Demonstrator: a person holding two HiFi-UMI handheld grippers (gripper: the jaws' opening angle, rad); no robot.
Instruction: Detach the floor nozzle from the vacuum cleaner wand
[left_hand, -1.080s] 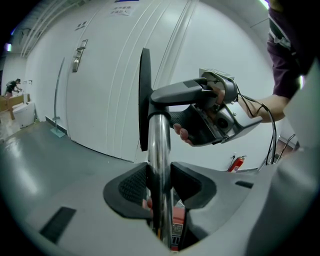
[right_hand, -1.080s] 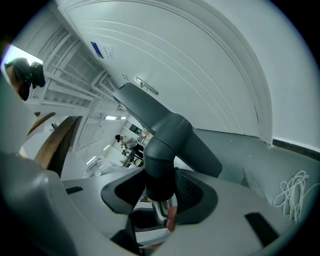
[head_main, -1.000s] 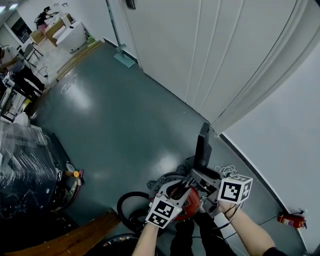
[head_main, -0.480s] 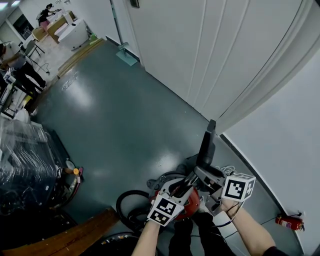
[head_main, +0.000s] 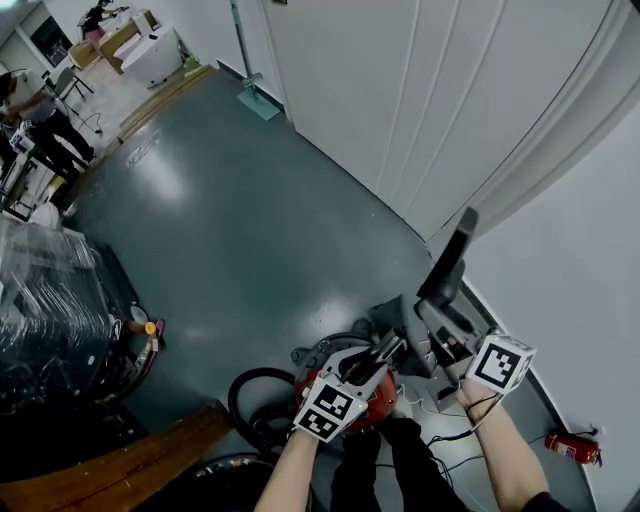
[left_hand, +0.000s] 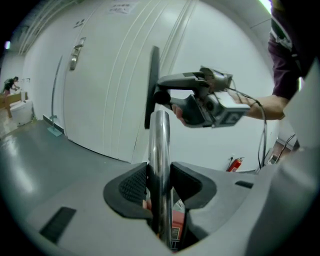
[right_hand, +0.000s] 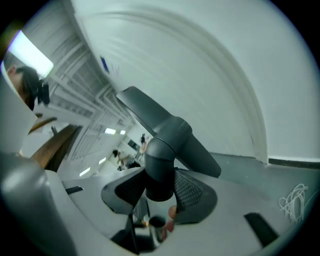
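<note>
The chrome wand (left_hand: 160, 150) stands upright between the pads of my left gripper (left_hand: 160, 186), which is shut on it. The dark grey floor nozzle (right_hand: 167, 137) has its round neck clamped in my right gripper (right_hand: 160, 186). The nozzle is off the wand: the wand's open end (right_hand: 157, 223) shows just below the neck. In the head view the nozzle (head_main: 452, 262) sticks up and to the right of the right gripper (head_main: 432, 318), and the left gripper (head_main: 385, 350) is over the red vacuum body (head_main: 372, 398). In the left gripper view the nozzle (left_hand: 152, 85) hangs above the wand's top.
A black hose (head_main: 248, 400) loops on the dark floor beside the vacuum body. White panelled doors (head_main: 420, 90) and a white wall stand close ahead. A red fire extinguisher (head_main: 570, 447) lies at the right; a wooden board (head_main: 130, 470) and plastic-wrapped racks (head_main: 50, 320) at the left.
My right gripper has lifted the nozzle up and to the right, away from the wand. My left gripper has stayed in place on the wand.
</note>
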